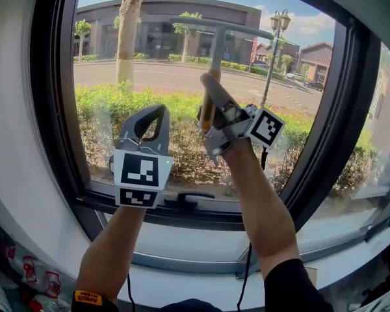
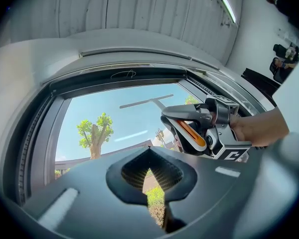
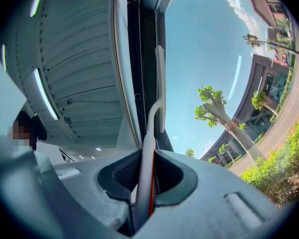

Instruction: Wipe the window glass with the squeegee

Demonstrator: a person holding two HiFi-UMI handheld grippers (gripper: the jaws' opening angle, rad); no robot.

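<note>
The squeegee [image 1: 217,44] stands upright against the window glass [image 1: 149,64], its blade across the top of the pane and its grey and orange handle pointing down. My right gripper [image 1: 211,101] is shut on that handle, which runs up between the jaws in the right gripper view as the squeegee [image 3: 149,148]. My left gripper [image 1: 157,111] is lower and to the left, near the glass, shut with nothing in it. From the left gripper view, the left gripper [image 2: 150,176] looks up at the squeegee [image 2: 145,102] and the right gripper [image 2: 189,128].
A dark window frame [image 1: 52,109] surrounds the pane, with a latch handle [image 1: 188,199] on its bottom rail and a white sill [image 1: 195,242] below. Packets [image 1: 26,272] lie at the lower left. Outside are a tree, a hedge and a road.
</note>
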